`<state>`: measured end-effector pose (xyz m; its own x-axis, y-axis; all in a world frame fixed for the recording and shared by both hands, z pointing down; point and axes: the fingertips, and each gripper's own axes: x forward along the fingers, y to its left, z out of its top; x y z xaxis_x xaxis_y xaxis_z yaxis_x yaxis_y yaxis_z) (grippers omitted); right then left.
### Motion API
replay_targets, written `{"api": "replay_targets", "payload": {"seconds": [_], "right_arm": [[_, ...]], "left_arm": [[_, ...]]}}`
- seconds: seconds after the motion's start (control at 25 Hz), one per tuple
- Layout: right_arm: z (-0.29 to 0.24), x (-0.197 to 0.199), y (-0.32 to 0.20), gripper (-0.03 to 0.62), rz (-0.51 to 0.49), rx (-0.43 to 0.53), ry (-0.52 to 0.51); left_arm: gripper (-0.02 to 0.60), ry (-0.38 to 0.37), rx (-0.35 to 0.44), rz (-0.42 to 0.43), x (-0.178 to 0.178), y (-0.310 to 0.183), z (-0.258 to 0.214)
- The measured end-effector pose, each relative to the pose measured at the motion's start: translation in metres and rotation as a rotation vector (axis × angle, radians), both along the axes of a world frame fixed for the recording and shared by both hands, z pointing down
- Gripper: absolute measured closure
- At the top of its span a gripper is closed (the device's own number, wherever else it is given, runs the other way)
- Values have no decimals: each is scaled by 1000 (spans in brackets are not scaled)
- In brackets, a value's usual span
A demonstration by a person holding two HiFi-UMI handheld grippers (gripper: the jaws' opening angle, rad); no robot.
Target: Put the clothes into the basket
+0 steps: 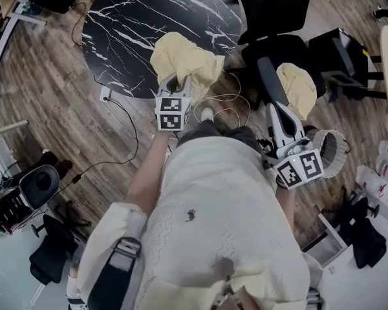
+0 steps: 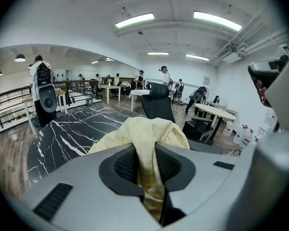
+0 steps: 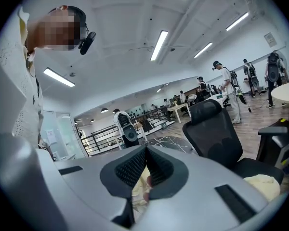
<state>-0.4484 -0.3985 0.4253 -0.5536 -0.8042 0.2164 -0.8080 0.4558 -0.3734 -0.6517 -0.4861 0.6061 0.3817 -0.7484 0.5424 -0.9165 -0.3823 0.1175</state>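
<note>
Two tongs, both clenched on yellow cloth; basket off to the right.
Clamps the left gripper (image 1: 173,84) on a yellow garment (image 1: 184,58), bunched just beyond the jaws and hanging over the near edge of the black marble table (image 1: 136,18). Pinches the right gripper (image 3: 146,153) on a pale yellow fold (image 3: 140,192), beside a yellow heap (image 1: 299,89) on the chair (image 1: 271,5); cannot tell whether fold and heap are one piece. Places the basket (image 1: 341,160) near and right, just beside the right gripper, well apart from the left. Likely needs a carry rightward and nearer.

The right gripper (image 3: 146,150) hides part of the basket (image 1: 343,154); faraway people (image 2: 164,76) are too small
</note>
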Motion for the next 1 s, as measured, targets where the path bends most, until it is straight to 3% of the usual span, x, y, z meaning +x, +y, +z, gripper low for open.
{"api": "replay_targets", "payload": {"seconds": [0.56,1.0], "right_arm": [[-2,-12,5,585,-24,9,17],[-2,13,16,585,50,23,5]], "left_arm": [[503,89,181,-6,-8,2,-85],[503,97,282,81,22,1,-130]]}}
